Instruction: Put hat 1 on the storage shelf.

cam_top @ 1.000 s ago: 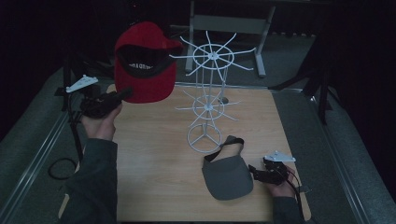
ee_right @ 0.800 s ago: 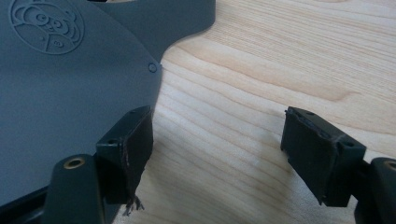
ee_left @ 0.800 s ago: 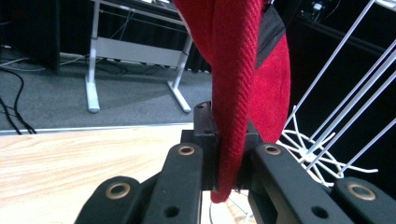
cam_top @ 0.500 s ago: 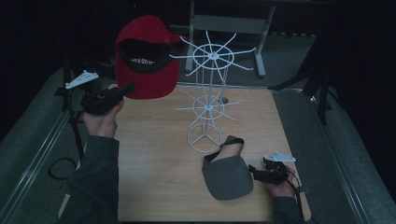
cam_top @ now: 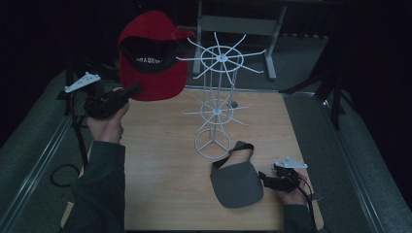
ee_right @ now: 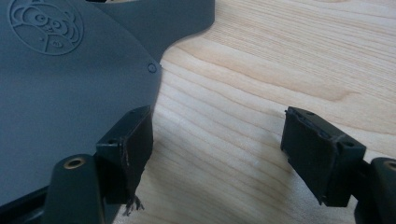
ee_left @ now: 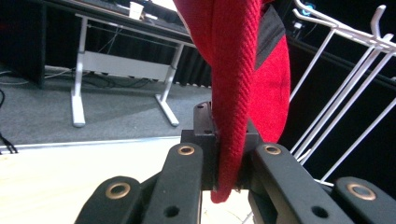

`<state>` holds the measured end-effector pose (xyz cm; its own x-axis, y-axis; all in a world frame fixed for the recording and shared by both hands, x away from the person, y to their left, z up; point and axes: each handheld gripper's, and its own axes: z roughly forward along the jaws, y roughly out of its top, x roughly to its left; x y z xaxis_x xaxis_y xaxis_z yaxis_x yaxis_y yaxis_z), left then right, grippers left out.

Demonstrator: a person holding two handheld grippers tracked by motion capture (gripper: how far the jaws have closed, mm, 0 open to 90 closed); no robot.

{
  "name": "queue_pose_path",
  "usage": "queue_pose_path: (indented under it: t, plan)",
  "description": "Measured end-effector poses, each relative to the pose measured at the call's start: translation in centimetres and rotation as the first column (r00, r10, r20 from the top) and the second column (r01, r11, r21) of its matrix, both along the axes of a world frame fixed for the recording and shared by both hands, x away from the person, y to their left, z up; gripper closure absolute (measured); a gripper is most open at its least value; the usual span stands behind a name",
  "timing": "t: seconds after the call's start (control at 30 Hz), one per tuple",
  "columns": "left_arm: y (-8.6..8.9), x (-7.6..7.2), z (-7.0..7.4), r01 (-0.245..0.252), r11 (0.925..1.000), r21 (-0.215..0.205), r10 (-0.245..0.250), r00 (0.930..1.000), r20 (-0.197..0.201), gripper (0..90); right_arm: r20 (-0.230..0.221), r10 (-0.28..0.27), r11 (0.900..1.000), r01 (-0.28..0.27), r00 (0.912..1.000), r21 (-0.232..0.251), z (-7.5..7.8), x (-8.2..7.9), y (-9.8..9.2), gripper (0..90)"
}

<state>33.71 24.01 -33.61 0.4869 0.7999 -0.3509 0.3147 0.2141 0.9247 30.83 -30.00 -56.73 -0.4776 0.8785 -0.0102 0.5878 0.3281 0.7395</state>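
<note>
Left hand-held gripper clamps a red cap (raised beside the wire rack); right hand-held gripper, jaws apart, by a grey visor on the bench

White lettering inside the red cap is too blurred to read; the grey visor bears an embossed bear emblem.

Left gripper fingers clamped on red knit cap, white wire rack beside, grey floor behind.

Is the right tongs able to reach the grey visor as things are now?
Probably yes: the right tongs stand open at the edge of the grey visor, with bare table between the jaws and nothing blocking.
</note>
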Motion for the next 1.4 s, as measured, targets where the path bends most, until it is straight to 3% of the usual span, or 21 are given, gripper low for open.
queue_pose_path:
  t: [0.13, 0.67, 1.4]
  plan:
    - [0.0, 0.0, 0.0, 0.016, 0.9998, -0.013, -0.015, 0.9999, 0.006, 85.8, 0.0, -0.002, 1.0, 0.002, 1.0, 0.001, 0.0, 0.0, 0.0, 25.0]
    - [-0.7, -0.9, -0.2, 0.037, 0.9989, 0.029, -0.038, 0.9991, 0.018, 85.7, 0.002, -0.005, 1.0, 0.005, 1.0, -0.001, 0.0, 0.2, 0.1, 24.9]
    - [-0.2, -1.8, -4.1, 0.051, 0.9983, 0.029, -0.05, 0.9986, -0.017, 85.7, 0.002, -0.007, 1.0, 0.007, 1.0, -0.001, 0.0, 0.2, 0.1, 24.9]
